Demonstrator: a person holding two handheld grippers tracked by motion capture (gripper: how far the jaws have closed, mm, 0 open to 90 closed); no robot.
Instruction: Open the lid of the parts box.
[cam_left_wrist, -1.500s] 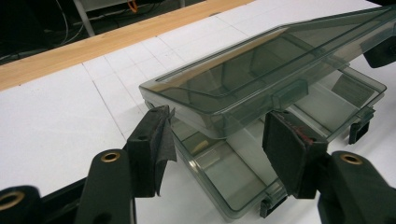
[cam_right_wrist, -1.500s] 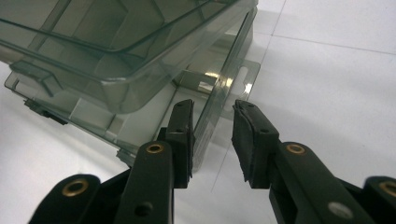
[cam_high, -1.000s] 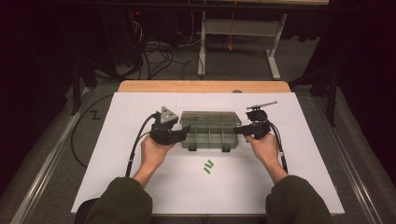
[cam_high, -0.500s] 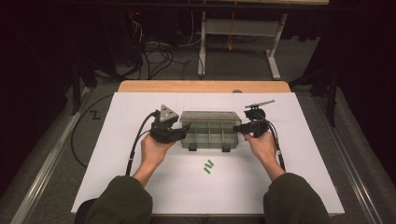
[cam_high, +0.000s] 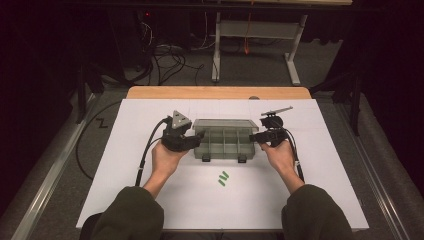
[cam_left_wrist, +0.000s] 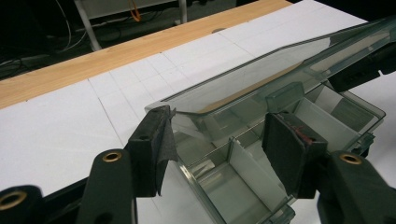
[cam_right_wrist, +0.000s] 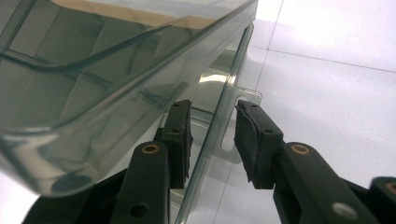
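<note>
Change: nothing has moved; your 2 hands hold position.
Left gripper (cam_high: 196, 140): jaws straddle the organizer box (cam_high: 225, 142) wall, ungripped.
Right gripper (cam_high: 256, 136): jaws straddle its end wall, ungripped.

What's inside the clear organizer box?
The organizer box shows only bare dividers and empty compartments where visible. The raised lid and the left gripper cover part of the interior, so the rest is unconfirmed.
</note>
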